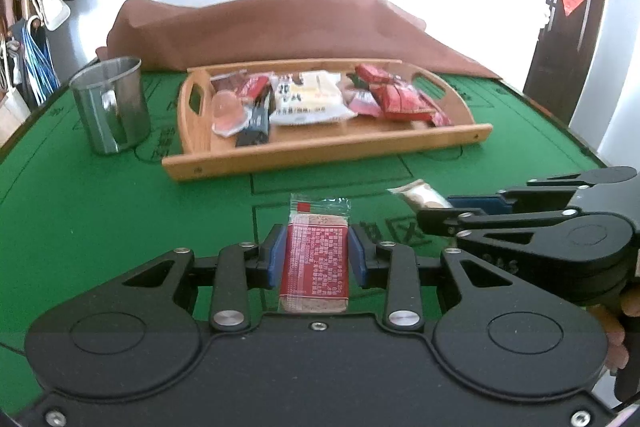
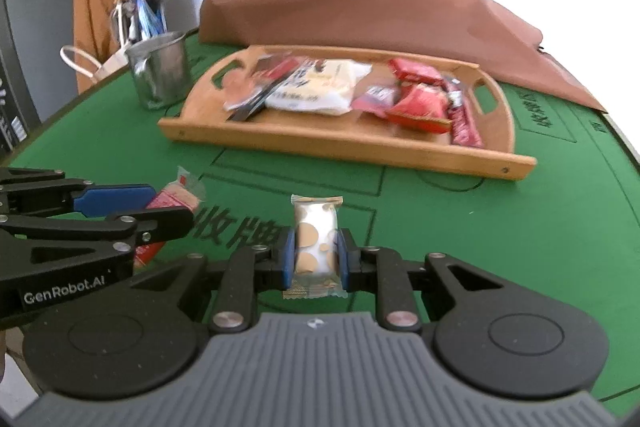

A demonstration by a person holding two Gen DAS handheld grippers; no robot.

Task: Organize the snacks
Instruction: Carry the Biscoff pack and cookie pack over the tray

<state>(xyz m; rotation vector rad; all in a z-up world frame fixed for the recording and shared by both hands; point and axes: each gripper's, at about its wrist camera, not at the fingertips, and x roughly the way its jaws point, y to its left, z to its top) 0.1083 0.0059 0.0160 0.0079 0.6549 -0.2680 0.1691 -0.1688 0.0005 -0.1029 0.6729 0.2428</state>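
Right under my left camera, the left tool (image 1: 317, 255) is clenched on a red snack packet (image 1: 315, 259), blue pads pressed against both long sides, low in the centre of the frame. Over on my right camera, same story: the right tool (image 2: 316, 257) is grasping a white packet with tan dots (image 2: 316, 247), pinched at its middle, lower centre of the frame. Each tool shows in the other's view too — the right one comes in from the right edge of the left view, the left one from the left edge of the right view, red packet poking past its pads. Beneath both, the green bench (image 1: 100, 211) with dark printed lines. Further up, mid-frame, the wooden tray (image 1: 320, 151) sits on the bench, loaded with snacks: a big white bag (image 1: 308, 99) in its middle, red wrappers (image 1: 400, 99) to the right. Left of the tray stands a steel cup (image 1: 112, 103), just beside it. Behind, a brown cloth (image 1: 280, 27) is heaped along the far edge.
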